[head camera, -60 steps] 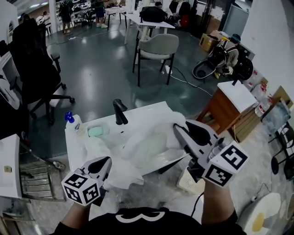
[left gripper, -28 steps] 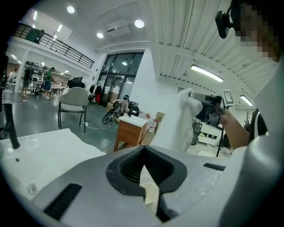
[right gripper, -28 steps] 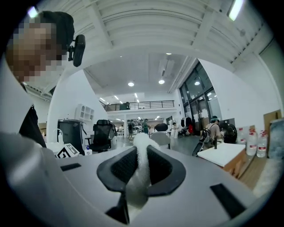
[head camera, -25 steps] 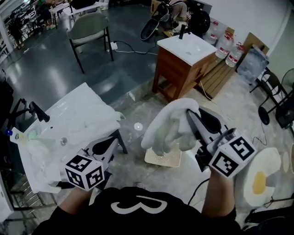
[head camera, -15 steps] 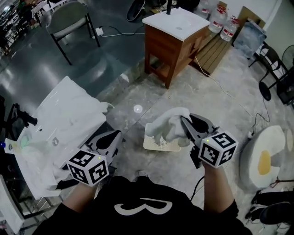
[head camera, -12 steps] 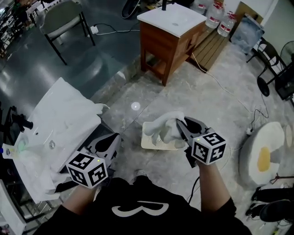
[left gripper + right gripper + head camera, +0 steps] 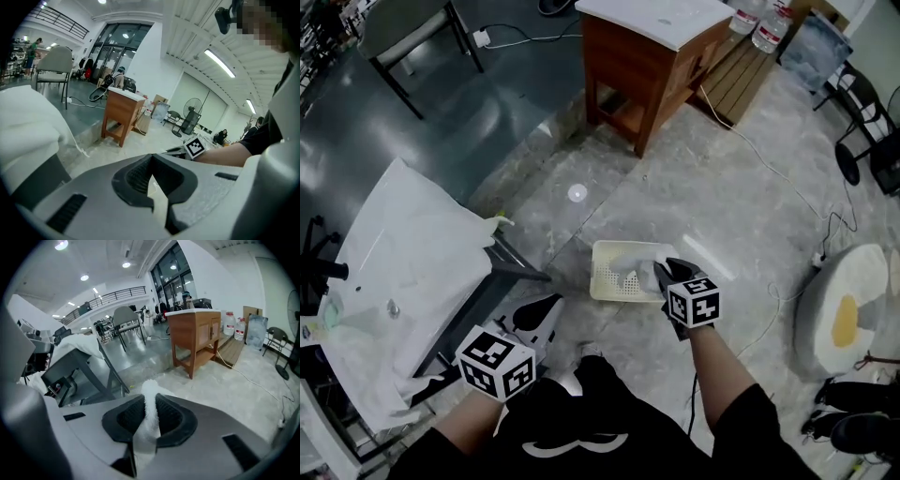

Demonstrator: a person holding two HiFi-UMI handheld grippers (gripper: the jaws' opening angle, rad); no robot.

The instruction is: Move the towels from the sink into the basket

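Sink (image 7: 403,272), left edge of frame, draped with white towels (image 7: 370,370). Basket (image 7: 605,281) on floor, frame centre. Right tool (image 7: 659,270) clamped on white towel (image 7: 630,272) at basket. Left tool (image 7: 549,307), lower left, jaws together, empty.

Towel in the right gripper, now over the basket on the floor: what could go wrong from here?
1. The towel is at the right side of the basket, held by the right gripper; released here, part may land outside on the floor.
2. Only a thin fold sits between the jaws, so it might slip out early.
3. The other towels drape over the sink's edge and could slide off.
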